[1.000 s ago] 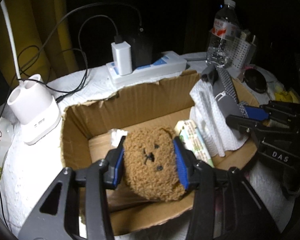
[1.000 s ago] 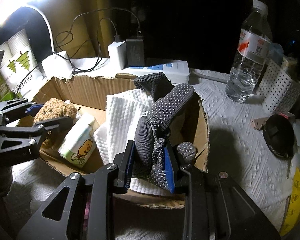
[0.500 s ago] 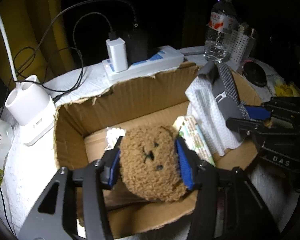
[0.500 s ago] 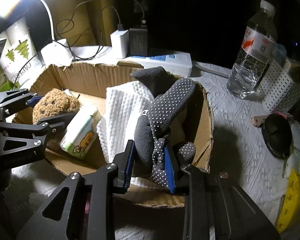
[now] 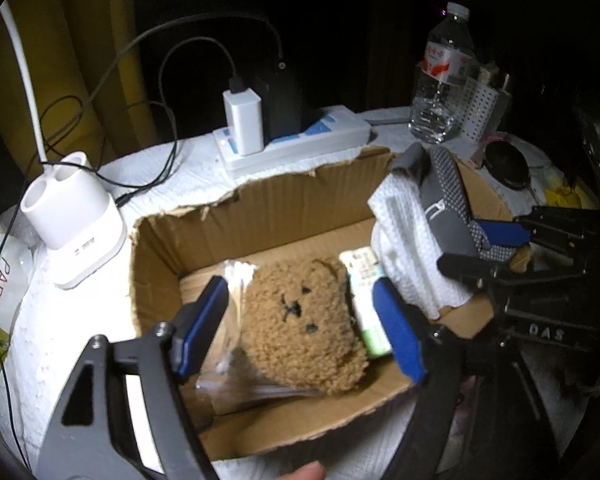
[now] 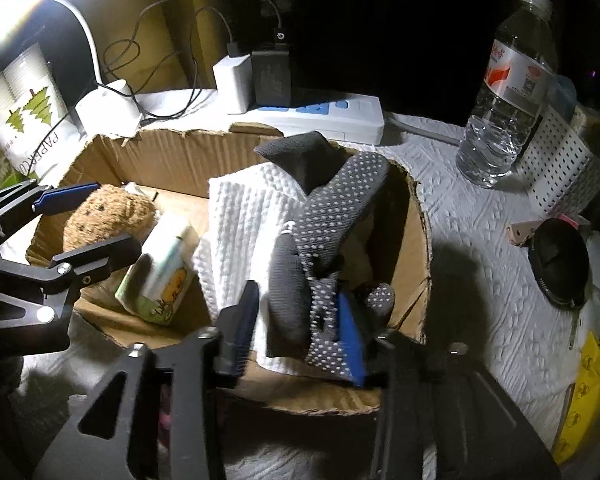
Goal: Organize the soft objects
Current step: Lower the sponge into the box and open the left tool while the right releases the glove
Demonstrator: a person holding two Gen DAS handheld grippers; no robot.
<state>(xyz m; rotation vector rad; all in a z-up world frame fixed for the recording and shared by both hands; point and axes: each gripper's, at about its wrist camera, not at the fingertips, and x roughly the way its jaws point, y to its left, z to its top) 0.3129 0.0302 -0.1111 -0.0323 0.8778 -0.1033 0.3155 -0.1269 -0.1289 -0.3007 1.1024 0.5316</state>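
A brown plush bear [image 5: 300, 320] lies inside the cardboard box [image 5: 260, 208], on a clear plastic bag. My left gripper [image 5: 300, 324] is open, its blue pads apart on either side of the bear without touching it. The bear also shows in the right wrist view [image 6: 108, 216]. My right gripper [image 6: 300, 332] has its jaws open around grey dotted socks [image 6: 324, 240], which rest on a folded white towel [image 6: 244, 224] at the box's right end. A small tissue pack [image 6: 160, 280] lies between the bear and the towel.
Behind the box sit a white power strip [image 5: 292, 140] with chargers and cables, a white lamp base [image 5: 72, 232] to the left, and a water bottle [image 6: 508, 92] and white perforated basket [image 6: 560, 164] to the right. A black round object [image 6: 560, 260] lies right of the box.
My left gripper has opened and let go of the bear, which now lies in the box. My right gripper has opened from around the socks.
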